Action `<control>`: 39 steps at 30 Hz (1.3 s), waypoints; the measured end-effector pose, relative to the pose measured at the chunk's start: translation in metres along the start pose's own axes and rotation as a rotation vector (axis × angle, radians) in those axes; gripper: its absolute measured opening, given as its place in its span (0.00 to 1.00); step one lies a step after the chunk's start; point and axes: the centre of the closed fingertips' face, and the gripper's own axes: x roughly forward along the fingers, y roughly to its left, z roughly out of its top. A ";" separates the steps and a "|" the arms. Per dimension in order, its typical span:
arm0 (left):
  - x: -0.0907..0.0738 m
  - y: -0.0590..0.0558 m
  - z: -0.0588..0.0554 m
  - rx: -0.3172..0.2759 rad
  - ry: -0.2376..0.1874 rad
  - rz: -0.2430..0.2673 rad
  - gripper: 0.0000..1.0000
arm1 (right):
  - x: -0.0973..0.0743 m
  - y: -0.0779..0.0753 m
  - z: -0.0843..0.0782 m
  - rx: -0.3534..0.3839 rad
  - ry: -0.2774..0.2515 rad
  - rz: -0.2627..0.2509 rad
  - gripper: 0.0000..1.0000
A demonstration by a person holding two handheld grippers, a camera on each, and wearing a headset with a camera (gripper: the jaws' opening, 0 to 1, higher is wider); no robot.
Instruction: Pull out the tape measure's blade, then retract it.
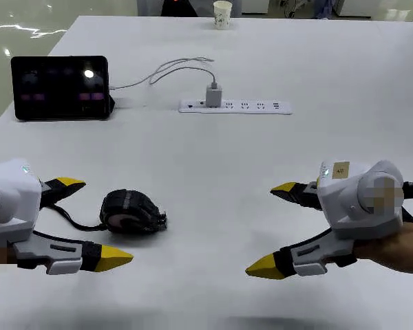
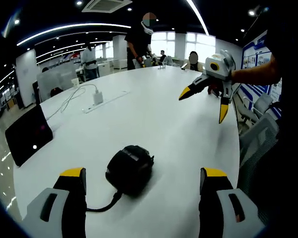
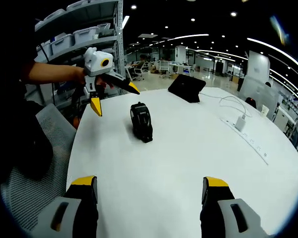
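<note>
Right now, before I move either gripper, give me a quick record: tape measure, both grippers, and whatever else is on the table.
tape measure: black, lying on the white table, blade not pulled out
left gripper: open, jaws either side of the tape measure, not gripping it
right gripper: open, empty, off to the side
other items: tablet, power strip with a charger plugged in, paper cup at the far edge
</note>
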 end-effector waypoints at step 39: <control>0.023 0.018 -0.003 0.185 0.158 -0.108 0.59 | 0.077 -0.009 0.032 -0.195 0.033 0.148 0.58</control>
